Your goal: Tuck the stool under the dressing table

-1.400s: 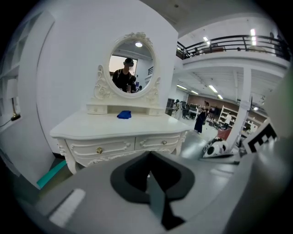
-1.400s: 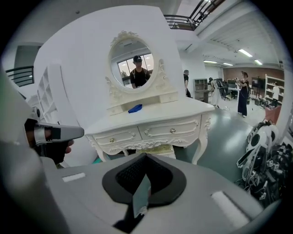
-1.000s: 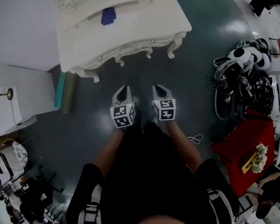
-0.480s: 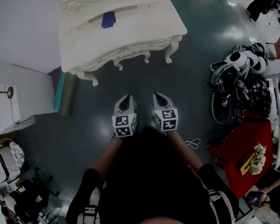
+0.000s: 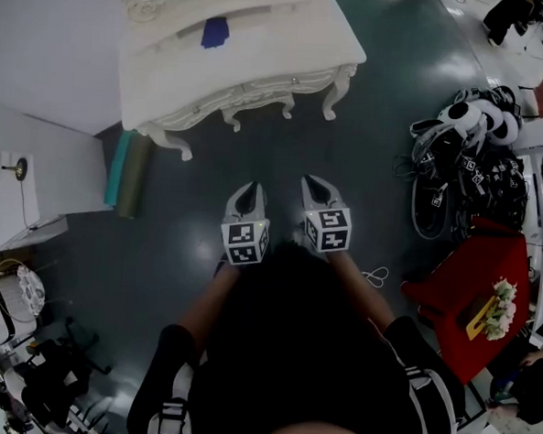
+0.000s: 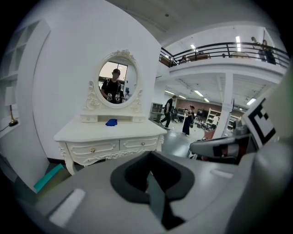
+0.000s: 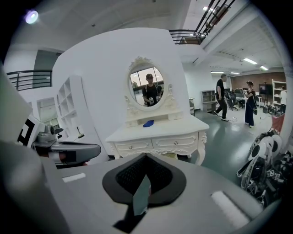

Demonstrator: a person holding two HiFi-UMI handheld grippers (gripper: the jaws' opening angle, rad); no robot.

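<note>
Dressing table (image 5: 262, 69) on dark floor (image 5: 385, 163)

The fingers (image 6: 130, 176) of the left gripper (image 6: 149, 155) meet tip to tip, with nothing between them. Beyond the fingers stands the white dressing table (image 6: 110, 145), a blue item (image 6: 111, 122) on its surface below an oval mirror (image 6: 117, 84). The right gripper (image 6: 198, 147) shows to the right of the fingers, and a teal object (image 6: 48, 177) sits low to their left.

Dark green glossy floor (image 5: 389, 99). Right side: heap of black-and-white headsets and cables (image 5: 467, 168). Below it, a red cloth (image 5: 469, 279) carrying a pale flower bunch (image 5: 502, 304). Small white cord loop (image 5: 376, 271) near the cloth. Left side: teal rolled mat (image 5: 119, 167) lying by the white wall (image 5: 43, 51).
</note>
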